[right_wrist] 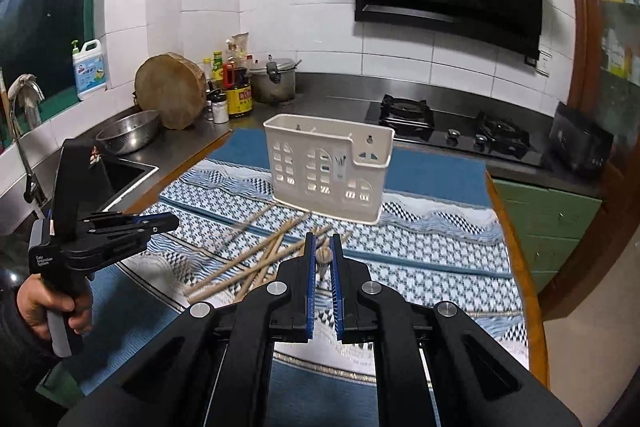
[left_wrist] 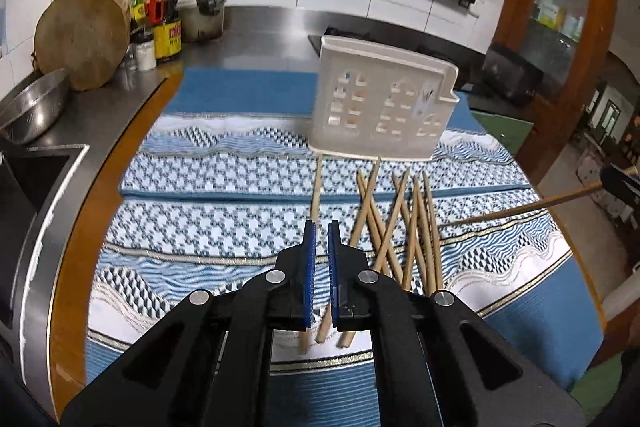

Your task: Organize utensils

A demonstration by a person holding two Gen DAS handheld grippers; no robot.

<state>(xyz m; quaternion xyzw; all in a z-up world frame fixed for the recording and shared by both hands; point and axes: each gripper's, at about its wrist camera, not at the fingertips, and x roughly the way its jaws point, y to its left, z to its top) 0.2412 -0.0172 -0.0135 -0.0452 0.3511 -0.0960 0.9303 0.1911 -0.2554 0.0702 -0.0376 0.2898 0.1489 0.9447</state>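
I'm keeping the left gripper (left_wrist: 322, 225) squeezed closed, nothing showing between its pads, over loose chopsticks (left_wrist: 400, 227) lying before the white holder (right_wrist: 328, 163). The right gripper (right_wrist: 323, 237) is pinching one chopstick (right_wrist: 322, 257), presumably ready for slotting in.

White holder (right_wrist: 326, 171), arched cut-outs, on blue-and-white geometric cloth (right_wrist: 420, 267). Tan wooden chopsticks (right_wrist: 256, 255) in front of it. Behind: grey steel counter (right_wrist: 332, 99).
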